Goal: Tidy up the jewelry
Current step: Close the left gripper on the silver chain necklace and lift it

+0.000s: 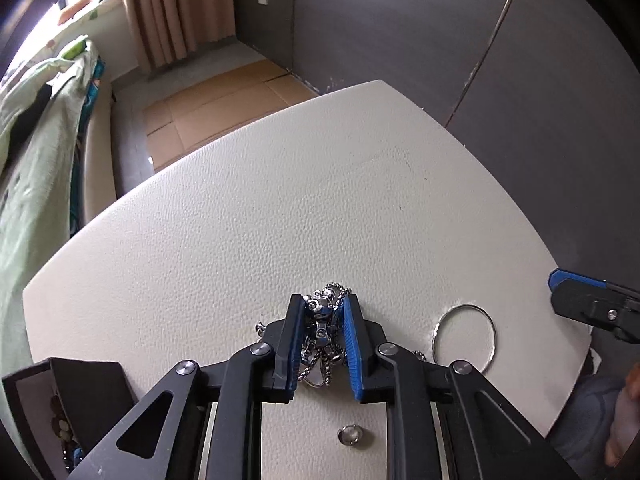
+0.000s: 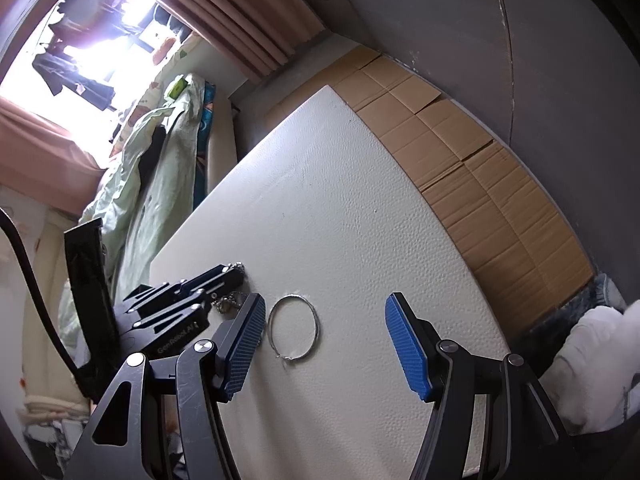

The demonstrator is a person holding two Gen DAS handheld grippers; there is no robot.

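Observation:
My left gripper [image 1: 323,304] is shut on a bunched silver chain necklace [image 1: 325,312] with metal beads, low over the white table [image 1: 280,200]. A thin silver bangle [image 1: 466,336] lies flat just to its right. A small silver ring [image 1: 349,435] lies on the table under the gripper body. My right gripper [image 2: 325,312] is open and empty; the bangle [image 2: 294,330] lies just ahead of its left finger. The left gripper [image 2: 236,276] also shows in the right wrist view, with the chain [image 2: 228,302] hanging below it.
An open black jewelry box [image 1: 48,408] with beads inside stands at the table's near left corner; its lid [image 2: 86,280] stands upright. Flattened cardboard [image 2: 480,184] lies on the floor beyond the table. A bed with green bedding [image 1: 36,140] is to the left.

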